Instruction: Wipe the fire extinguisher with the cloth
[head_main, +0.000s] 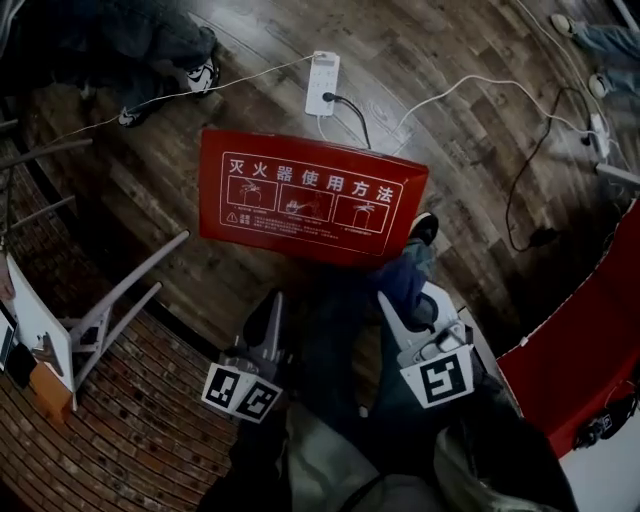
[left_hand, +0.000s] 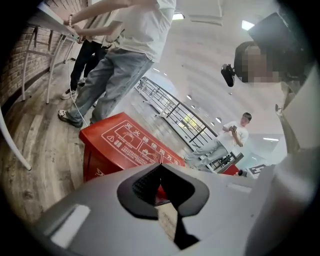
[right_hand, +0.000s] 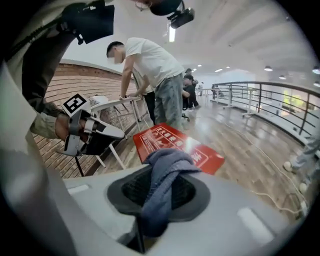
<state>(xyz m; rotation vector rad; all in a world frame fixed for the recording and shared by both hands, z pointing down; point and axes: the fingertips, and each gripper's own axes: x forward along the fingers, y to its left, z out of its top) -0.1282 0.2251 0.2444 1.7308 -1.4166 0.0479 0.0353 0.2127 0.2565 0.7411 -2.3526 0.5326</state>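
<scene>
A red fire-extinguisher box (head_main: 310, 200) with white use pictures on its lid stands on the wood floor ahead of me; no extinguisher itself shows. My right gripper (head_main: 388, 300) hangs above the box's near right corner, shut on a bunched blue-grey cloth (right_hand: 162, 185) that drapes down between its jaws, with the box (right_hand: 175, 145) beyond. My left gripper (head_main: 272, 300) hovers above the box's near edge, shut with nothing in it. In its own view the left gripper (left_hand: 162, 167) has its jaws together and the box (left_hand: 125, 145) beyond. The right gripper view also shows the left gripper (right_hand: 117, 133).
A white power strip (head_main: 322, 82) and loose cables (head_main: 520, 160) lie on the floor behind the box. White metal chair legs (head_main: 120, 290) stand at the left against a curved brick wall (head_main: 130, 420). A red panel (head_main: 590, 340) stands at the right. People (left_hand: 125, 60) stand nearby; a railing (right_hand: 260, 100) lies beyond.
</scene>
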